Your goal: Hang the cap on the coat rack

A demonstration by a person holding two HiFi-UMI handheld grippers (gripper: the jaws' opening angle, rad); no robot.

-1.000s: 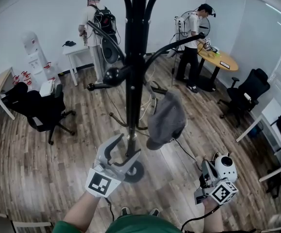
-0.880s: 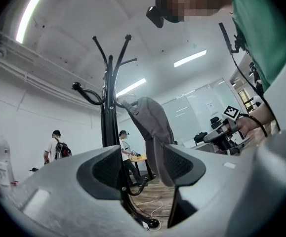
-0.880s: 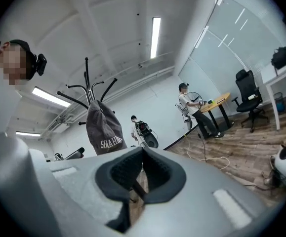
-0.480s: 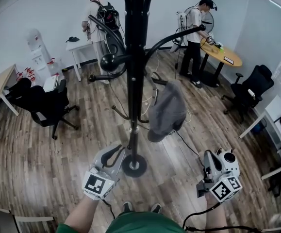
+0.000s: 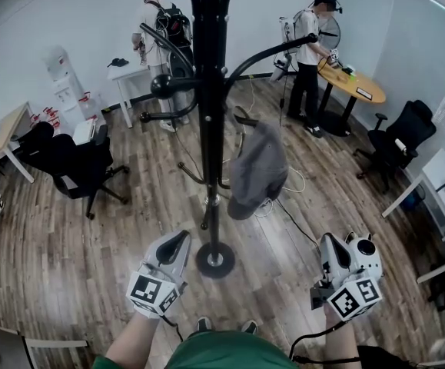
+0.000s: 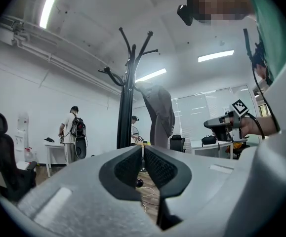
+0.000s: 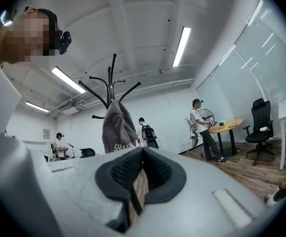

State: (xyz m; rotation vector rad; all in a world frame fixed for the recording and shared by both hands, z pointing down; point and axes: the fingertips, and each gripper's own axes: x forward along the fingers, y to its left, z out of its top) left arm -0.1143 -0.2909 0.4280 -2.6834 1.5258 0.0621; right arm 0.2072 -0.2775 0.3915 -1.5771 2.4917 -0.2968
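- Cap [image 5: 259,167] hangs grey and limp from a hook arm of the coat rack [image 5: 210,129], ahead of both grippers and between them, well apart from each.
- Left gripper [image 5: 180,239] is held low on a bare forearm [image 5: 134,337], pointing forward just left of the rack's round base [image 5: 215,260]. Its jaws are pressed together with nothing between them.
- Right gripper [image 5: 327,241] is held low at the same level, well to the right of the base, pointing forward. Its jaws are also together and empty.
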